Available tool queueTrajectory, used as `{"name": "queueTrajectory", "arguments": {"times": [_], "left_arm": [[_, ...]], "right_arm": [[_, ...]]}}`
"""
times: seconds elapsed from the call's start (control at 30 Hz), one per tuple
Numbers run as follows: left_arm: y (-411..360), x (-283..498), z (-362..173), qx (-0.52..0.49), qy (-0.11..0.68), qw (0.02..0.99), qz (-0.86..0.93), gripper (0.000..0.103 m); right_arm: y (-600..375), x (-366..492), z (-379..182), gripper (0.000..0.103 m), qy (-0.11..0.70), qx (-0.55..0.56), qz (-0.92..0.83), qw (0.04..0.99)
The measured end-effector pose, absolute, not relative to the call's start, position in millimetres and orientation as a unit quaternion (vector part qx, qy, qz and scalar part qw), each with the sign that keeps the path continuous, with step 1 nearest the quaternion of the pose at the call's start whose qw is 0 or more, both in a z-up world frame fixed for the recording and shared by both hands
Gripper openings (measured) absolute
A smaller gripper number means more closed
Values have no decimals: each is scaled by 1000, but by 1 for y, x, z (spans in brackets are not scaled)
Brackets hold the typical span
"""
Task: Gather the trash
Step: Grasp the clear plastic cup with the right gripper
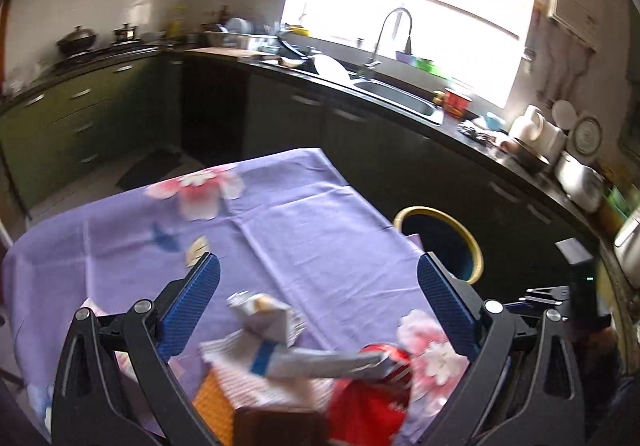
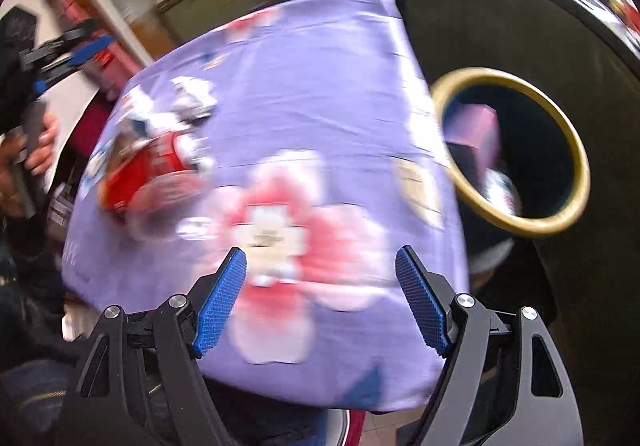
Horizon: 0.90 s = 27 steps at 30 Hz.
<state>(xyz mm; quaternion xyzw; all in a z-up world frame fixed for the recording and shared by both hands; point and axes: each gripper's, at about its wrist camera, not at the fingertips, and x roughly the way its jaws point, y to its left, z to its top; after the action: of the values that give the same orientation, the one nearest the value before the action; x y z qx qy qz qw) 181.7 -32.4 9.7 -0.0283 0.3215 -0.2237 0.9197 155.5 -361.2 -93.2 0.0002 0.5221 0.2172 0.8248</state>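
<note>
Kitchen bg, dark counter w/ steel sink point(image 1: 394, 96) upper right of left wrist view; table under lilac floral cloth point(image 1: 304, 214) fills mid frame in both views.

Left gripper point(image 1: 318, 300): jaws wide apart, nothing between pads, hovering over trash pile at bottom centre. Right gripper point(image 2: 320, 298): jaws apart too, empty, over big pink flower print near lower table edge. Also visible upper left of right wrist view: left gripper held in a hand point(image 2: 40, 150).

Trash left on cloth, bottom centre of left view: crumpled grey-white-blue carton point(image 1: 280, 330), red plastic wrapper point(image 1: 372, 398) just right of it, orange-checked paper box point(image 1: 218, 398) lower left. All blurry, exact overlap unclear.

Round bin w/ yellow rim point(image 2: 516, 150) beside table's right edge, right of frame. Already holds stuff: pinkish box point(image 2: 478, 134) + something pale below it, can't ID.

Judgement: partway done. Some items binned, at least 3 pcs left on table. Likely between drops, next grab not begun.
</note>
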Motion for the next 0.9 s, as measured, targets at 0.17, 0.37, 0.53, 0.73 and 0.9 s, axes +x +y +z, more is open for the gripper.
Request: {"name": "queueTrajectory", "arguments": {"times": [0.17,0.37,0.53,0.73,0.9], "left_arm": [[-13,167,-1,-13,309,928,-208,96],[-7,169,-13,-14,307,926,-220,96],[2,170,-20,-33,311,924,-220,96],[12,170,-22,-44,309,924,-220,96],[8,170,-24,-39,312,922,-225,96]], "right_arm": [[-316,145,-74,77,505,-37,272,818],[-260,142,-87,81,531,-127,303,781],[-232,151,-112,80,555,-178,298,756],[-225,153,-121,64,559,-182,293,754],[-244,154,-116,60,561,-142,282,765]]}}
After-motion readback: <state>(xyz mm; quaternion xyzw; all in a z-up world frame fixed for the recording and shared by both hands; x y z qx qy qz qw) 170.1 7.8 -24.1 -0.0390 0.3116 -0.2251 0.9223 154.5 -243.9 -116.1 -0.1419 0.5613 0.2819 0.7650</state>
